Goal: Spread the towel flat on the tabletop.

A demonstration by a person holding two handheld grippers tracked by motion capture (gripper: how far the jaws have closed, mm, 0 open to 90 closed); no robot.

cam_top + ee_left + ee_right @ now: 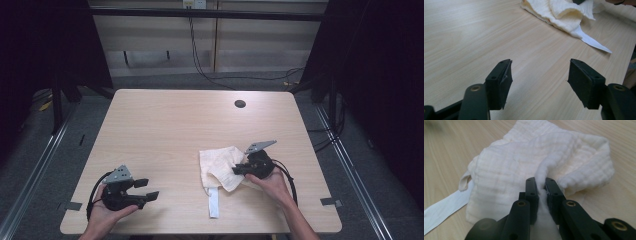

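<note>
Right gripper [239,170] pinches the cloth [220,162]; left gripper [148,190] is empty.

High view: the cloth lies crumpled on the table [165,125], near right, its white strip [214,202] pointing to the near edge; the left gripper rests near left, well apart. Left gripper view: jaws stand wide over bare wood, cloth [559,13] far off. Right gripper view: jaws clamp a fold of cloth [541,173].

We count one cream cloth [222,165] with one white strap [213,202]. We see two grippers and one table [165,125].
</note>
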